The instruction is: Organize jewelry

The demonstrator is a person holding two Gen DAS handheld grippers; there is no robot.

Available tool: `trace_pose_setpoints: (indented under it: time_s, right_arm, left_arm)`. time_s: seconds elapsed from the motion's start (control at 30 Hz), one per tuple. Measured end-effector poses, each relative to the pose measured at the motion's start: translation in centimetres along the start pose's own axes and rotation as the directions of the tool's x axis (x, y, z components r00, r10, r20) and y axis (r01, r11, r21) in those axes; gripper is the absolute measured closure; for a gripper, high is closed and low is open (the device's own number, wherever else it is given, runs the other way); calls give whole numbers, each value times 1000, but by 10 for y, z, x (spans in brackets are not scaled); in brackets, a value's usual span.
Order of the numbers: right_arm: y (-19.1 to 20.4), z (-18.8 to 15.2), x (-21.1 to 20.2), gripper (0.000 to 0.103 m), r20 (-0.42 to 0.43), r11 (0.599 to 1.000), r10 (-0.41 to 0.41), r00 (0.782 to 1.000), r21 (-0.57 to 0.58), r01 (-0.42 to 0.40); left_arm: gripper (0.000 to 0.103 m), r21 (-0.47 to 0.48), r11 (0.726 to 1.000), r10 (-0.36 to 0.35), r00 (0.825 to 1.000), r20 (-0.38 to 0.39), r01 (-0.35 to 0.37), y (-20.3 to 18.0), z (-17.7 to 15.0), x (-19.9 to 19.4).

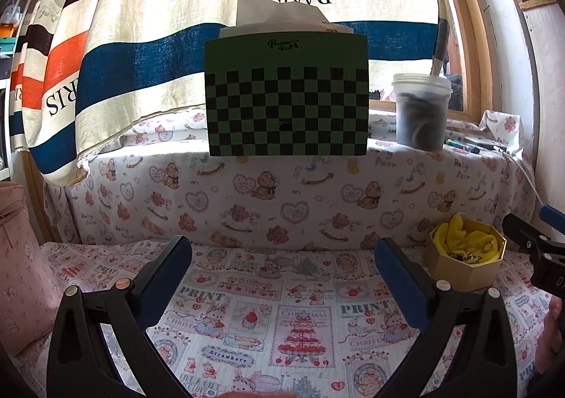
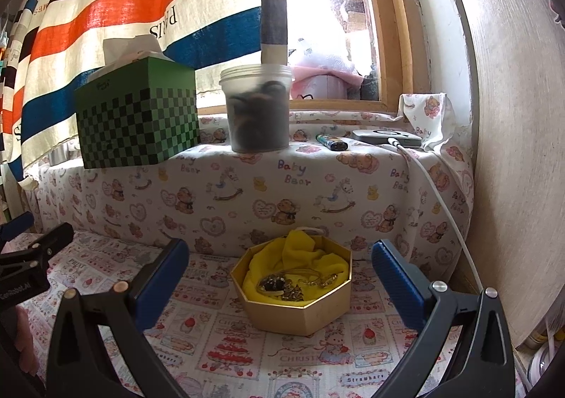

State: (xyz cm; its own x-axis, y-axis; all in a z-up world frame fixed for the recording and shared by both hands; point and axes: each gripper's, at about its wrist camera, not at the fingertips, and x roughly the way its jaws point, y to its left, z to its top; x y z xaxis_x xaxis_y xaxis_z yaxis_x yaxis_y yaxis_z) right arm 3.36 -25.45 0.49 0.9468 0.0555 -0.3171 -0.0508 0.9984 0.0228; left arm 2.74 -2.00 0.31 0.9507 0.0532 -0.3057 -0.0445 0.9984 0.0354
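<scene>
A gold octagonal box (image 2: pixel 300 313) lined with yellow cloth (image 2: pixel 300 253) sits on the printed cloth surface. Gold and dark jewelry pieces (image 2: pixel 286 285) lie tangled inside it. My right gripper (image 2: pixel 280 257) is open and empty, its blue-padded fingers standing either side of the box, just short of it. In the left wrist view the same box (image 1: pixel 466 271) is at the right. My left gripper (image 1: pixel 282 253) is open and empty over bare cloth, left of the box. The right gripper's body (image 1: pixel 536 249) shows at that view's right edge.
A padded ledge covered in bear-print cloth (image 2: pixel 282 186) runs behind the box. On it stand a green checkered tissue box (image 2: pixel 137 115), a plastic jar (image 2: pixel 257 108), a lighter (image 2: pixel 332 142) and a charging device with cable (image 2: pixel 388 137). A wall panel (image 2: pixel 512 151) stands right.
</scene>
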Motion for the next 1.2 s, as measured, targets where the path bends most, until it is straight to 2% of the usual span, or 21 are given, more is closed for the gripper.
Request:
trace_pose_setpoints:
  time_s: [0.3, 1.2]
  right_arm:
    - [3, 0, -1, 0, 3, 1000, 10, 1000, -28, -10]
    - [3, 1, 0, 0, -3, 1000, 5, 1000, -23, -5]
  left_arm:
    - [0, 6, 1000, -18, 1000, 0, 18, -1, 0, 0]
    - [0, -2, 1000, 1, 1000, 0, -1, 0, 0, -1]
